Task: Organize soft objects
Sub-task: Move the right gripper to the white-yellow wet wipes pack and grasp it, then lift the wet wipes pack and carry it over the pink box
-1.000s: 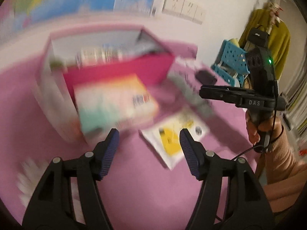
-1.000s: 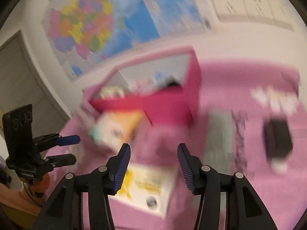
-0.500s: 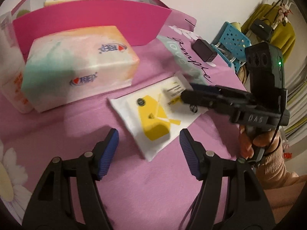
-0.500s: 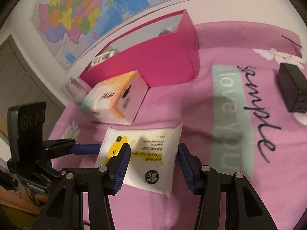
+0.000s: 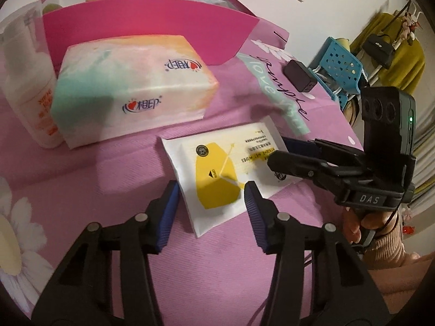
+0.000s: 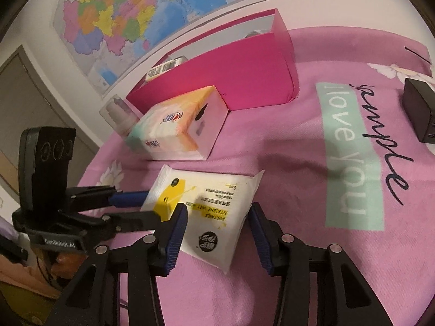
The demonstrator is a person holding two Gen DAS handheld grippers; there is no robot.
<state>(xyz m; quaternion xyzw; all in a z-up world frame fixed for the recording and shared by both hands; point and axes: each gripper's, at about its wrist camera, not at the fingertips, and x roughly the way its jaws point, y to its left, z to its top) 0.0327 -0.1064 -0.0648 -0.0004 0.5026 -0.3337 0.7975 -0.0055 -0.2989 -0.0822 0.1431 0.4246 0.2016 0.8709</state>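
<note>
A flat white and yellow wet wipes pack (image 5: 223,168) (image 6: 209,203) lies on the pink cloth. My left gripper (image 5: 212,206) straddles its near corner, jaws closing, pads beside the pack and not visibly squeezing it. My right gripper (image 6: 217,228) straddles the opposite end, jaws also closing, with the pack between the pads and undeformed. Each gripper shows in the other's view: the right gripper (image 5: 299,154) at the pack's far end, the left gripper (image 6: 130,206) at its left end. A pastel tissue pack (image 5: 130,87) (image 6: 176,127) lies just behind.
An open pink box (image 5: 152,24) (image 6: 217,78) with items inside stands behind the tissues. A white bottle (image 5: 24,81) (image 6: 119,116) stands beside it. A black charger (image 5: 299,78) (image 6: 418,114) lies on the printed cloth. A blue basket (image 5: 339,68) sits past the edge.
Both grippers have come down and closer to the wet wipes pack, from hovering to straddling its two ends. Both pairs of jaws have narrowed.
</note>
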